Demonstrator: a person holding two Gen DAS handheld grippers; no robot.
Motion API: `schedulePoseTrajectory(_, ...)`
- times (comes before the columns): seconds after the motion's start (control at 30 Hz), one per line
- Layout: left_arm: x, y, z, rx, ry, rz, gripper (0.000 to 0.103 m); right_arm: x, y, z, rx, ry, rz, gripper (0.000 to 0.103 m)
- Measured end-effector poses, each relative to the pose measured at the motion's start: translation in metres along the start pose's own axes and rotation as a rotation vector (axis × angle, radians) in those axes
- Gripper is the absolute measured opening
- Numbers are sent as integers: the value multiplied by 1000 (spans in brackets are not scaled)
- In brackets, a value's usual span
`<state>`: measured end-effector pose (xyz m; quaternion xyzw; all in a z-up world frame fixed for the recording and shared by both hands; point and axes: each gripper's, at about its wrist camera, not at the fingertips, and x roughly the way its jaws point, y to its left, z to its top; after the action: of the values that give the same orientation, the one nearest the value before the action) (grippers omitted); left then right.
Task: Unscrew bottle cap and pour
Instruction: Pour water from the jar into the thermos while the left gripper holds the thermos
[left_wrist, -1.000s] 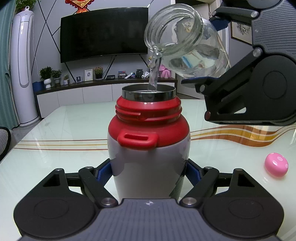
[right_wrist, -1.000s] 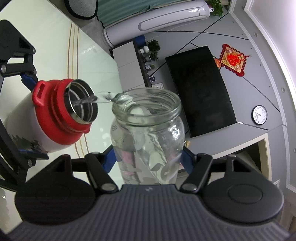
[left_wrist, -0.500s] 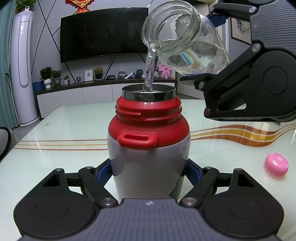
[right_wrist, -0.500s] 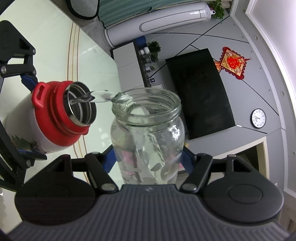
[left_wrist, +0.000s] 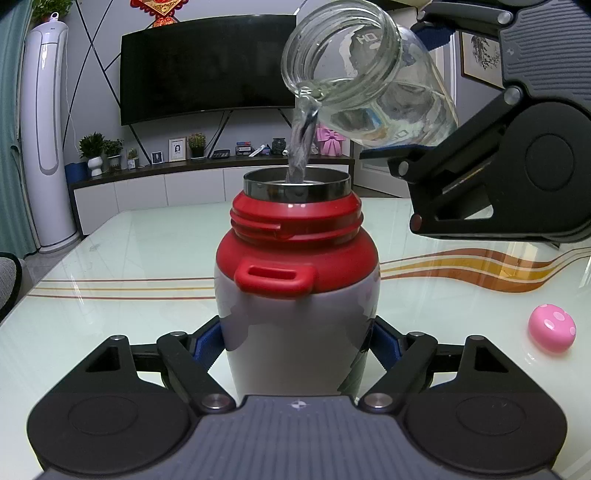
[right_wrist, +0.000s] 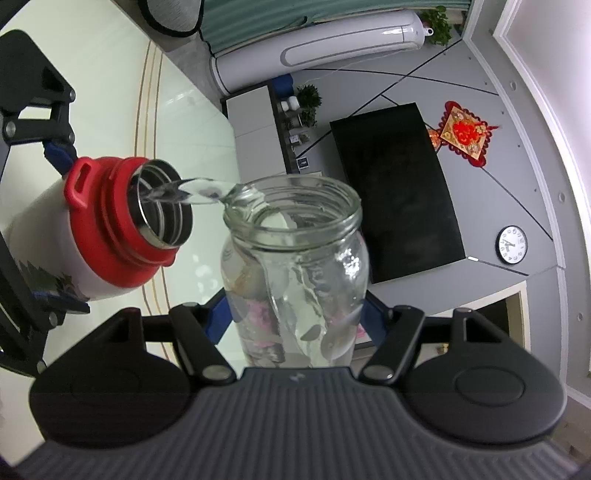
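A white thermos with a red top (left_wrist: 295, 295) stands upright on the glass table, cap off, its steel mouth (left_wrist: 296, 183) open. My left gripper (left_wrist: 295, 343) is shut on its body. My right gripper (right_wrist: 295, 314) is shut on a clear glass jar (right_wrist: 295, 266) with no lid, tilted toward the thermos. The jar also shows in the left wrist view (left_wrist: 369, 81), above and right of the thermos. A stream of water (left_wrist: 303, 147) runs from the jar's rim into the thermos mouth (right_wrist: 162, 206).
A pink dotted cap-like object (left_wrist: 551, 327) lies on the table (left_wrist: 110, 277) at the right. Behind the table are a TV (left_wrist: 207, 66), a low cabinet with small items, and a tall white air conditioner (left_wrist: 48, 140).
The jar has tilted further and risen slightly. The water stream has grown thicker. The thermos and my left gripper have stayed still.
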<state>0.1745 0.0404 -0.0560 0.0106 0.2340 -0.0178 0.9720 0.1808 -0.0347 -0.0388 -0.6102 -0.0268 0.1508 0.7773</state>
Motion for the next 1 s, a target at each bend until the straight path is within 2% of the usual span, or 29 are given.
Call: schedulePoseTrajectory(1.0, 1, 0, 0, 0, 0, -1, 83, 2, 1, 2, -54, 2, -31, 70)
